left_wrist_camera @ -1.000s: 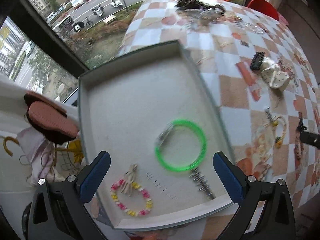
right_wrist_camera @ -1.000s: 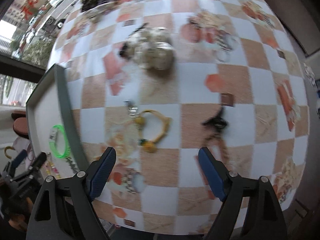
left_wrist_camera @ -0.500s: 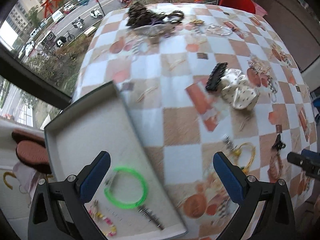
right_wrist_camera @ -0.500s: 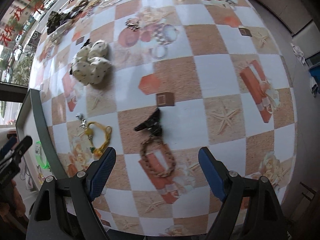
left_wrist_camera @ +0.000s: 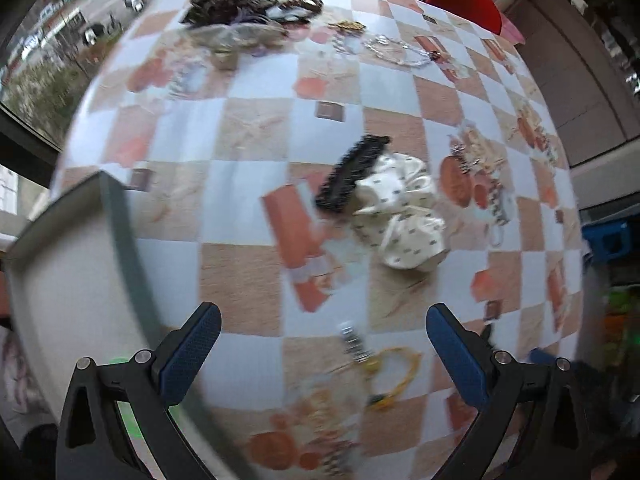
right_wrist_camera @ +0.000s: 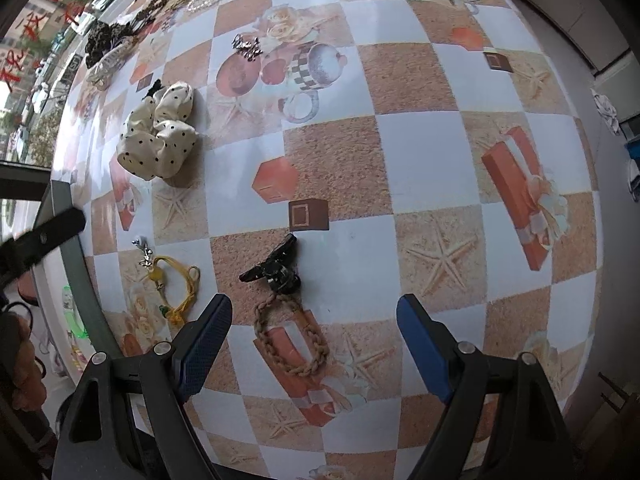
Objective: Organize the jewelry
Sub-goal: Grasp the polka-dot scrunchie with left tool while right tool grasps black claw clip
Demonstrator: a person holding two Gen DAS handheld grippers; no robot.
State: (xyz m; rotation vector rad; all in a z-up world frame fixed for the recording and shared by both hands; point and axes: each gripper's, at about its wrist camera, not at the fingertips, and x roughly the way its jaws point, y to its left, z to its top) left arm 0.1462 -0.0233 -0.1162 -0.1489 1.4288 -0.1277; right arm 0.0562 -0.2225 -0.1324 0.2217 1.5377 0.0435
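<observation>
Both hand-held grippers hover over the checked bench with jaws spread wide and nothing in them.

The right hand-held gripper (right_wrist_camera: 314, 340) frames a braided rope bracelet (right_wrist_camera: 291, 342) with a black clip (right_wrist_camera: 276, 268) at lower centre; a yellow cord bracelet (right_wrist_camera: 176, 290) lies left of it, beside the grey tray (right_wrist_camera: 82, 276) at the left edge, which holds a green bangle (right_wrist_camera: 72, 312). The left hand-held gripper (left_wrist_camera: 322, 354) points toward a polka-dot scrunchie (left_wrist_camera: 404, 216) mid-frame, a black hair claw (left_wrist_camera: 352, 172) touching it.
</observation>
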